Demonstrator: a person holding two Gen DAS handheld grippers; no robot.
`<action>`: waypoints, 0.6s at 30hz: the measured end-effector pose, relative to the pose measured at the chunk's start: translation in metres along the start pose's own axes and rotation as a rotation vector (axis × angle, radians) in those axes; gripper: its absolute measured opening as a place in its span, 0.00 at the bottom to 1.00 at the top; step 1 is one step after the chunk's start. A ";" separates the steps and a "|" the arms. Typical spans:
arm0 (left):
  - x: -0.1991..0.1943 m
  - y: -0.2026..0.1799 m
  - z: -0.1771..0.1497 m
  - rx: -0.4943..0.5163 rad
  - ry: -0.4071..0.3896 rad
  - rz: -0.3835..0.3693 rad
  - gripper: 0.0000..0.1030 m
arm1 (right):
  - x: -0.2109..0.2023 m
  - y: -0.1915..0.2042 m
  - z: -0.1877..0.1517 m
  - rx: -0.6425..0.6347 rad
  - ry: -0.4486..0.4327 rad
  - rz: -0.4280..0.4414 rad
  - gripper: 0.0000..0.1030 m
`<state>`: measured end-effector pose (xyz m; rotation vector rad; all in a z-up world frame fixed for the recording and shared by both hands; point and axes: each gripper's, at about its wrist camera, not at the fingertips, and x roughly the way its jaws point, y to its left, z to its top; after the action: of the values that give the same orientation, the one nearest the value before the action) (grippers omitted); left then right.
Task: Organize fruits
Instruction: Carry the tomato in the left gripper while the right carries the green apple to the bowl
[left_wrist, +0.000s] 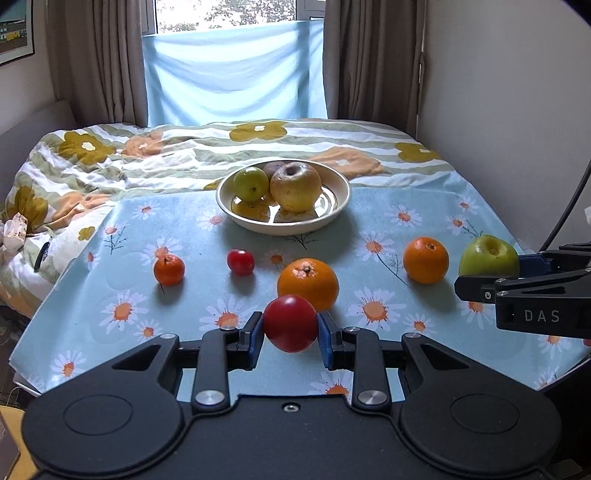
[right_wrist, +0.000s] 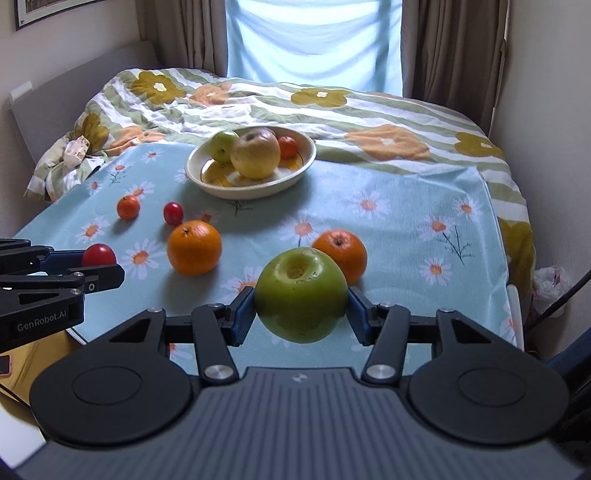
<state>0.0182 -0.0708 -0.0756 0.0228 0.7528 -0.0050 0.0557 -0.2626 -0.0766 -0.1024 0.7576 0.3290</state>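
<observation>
Two grippers, both loaded. My left gripper (left_wrist: 290, 334) is clamped on a red tomato (left_wrist: 290, 324), blue pads (left_wrist: 324, 341) pressing it on both sides, fruit held off the daisy cloth (left_wrist: 406, 206) near its front edge. My right gripper (right_wrist: 301, 312) is clamped on a green apple (right_wrist: 301, 294), stem dimple facing up, pads touching left and right, also lifted above the cloth. In the left wrist view the right gripper shows at the right edge with the apple in its tips; in the right wrist view the left one shows at the left edge with the tomato.

Bowl (left_wrist: 341, 195) sits at the cloth's far side, well ahead of both grippers. Inside: big yellow apple (left_wrist: 295, 186), small green apple (left_wrist: 251, 183) touching it on the left, a brownish fruit (left_wrist: 272, 168) behind, mostly hidden. Right wrist view shows a small orange-red fruit (right_wrist: 287, 147) at the bowl's back right.

Loose on the cloth: large orange (left_wrist: 307, 283) just behind the tomato, second orange (left_wrist: 426, 260) beside the green apple, small red tomato (left_wrist: 240, 262) and a small tangerine (left_wrist: 169, 270) further left, apart from each other. Flowered duvet (left_wrist: 147, 155) behind the bowl
</observation>
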 end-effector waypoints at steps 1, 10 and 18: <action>-0.003 0.003 0.004 -0.005 -0.005 0.006 0.33 | -0.003 0.003 0.005 -0.003 -0.005 0.001 0.66; -0.018 0.036 0.050 -0.018 -0.084 0.019 0.33 | -0.010 0.027 0.056 -0.029 -0.039 0.036 0.66; 0.005 0.064 0.090 0.022 -0.106 -0.021 0.33 | 0.008 0.040 0.100 0.004 -0.065 0.012 0.66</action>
<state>0.0837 -0.0089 -0.0123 0.0354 0.6467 -0.0348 0.1132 -0.2020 -0.0085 -0.0827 0.6946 0.3405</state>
